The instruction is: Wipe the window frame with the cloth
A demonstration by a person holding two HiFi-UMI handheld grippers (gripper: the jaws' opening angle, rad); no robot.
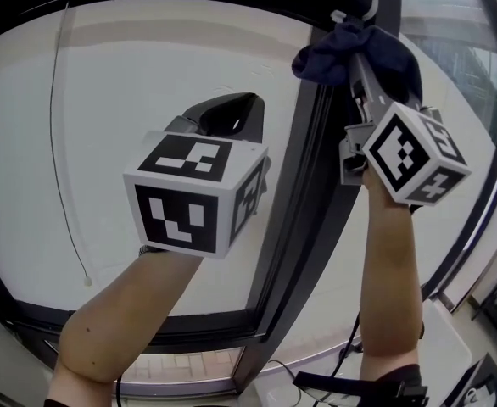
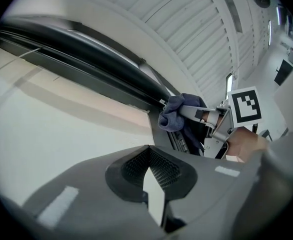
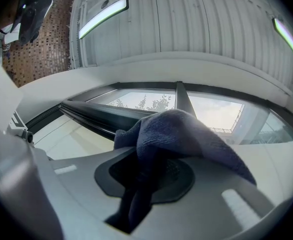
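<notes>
Cloth, dark blue and bunched (image 1: pixel 350 45): clamped in my right gripper (image 3: pixel 151 176), up at the black metal window frame (image 1: pixel 312 159) near its top, one o'clock. Left gripper (image 2: pixel 148 154): jaws closed on nothing, at nine o'clock. Wiping under way, I judge; the upright's lower run towards six o'clock is left.

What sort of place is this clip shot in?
Probably an office or public building, indoors at a large window: dark window frame, slatted ceiling with strip lights, and a white blind with pull cord.
</notes>
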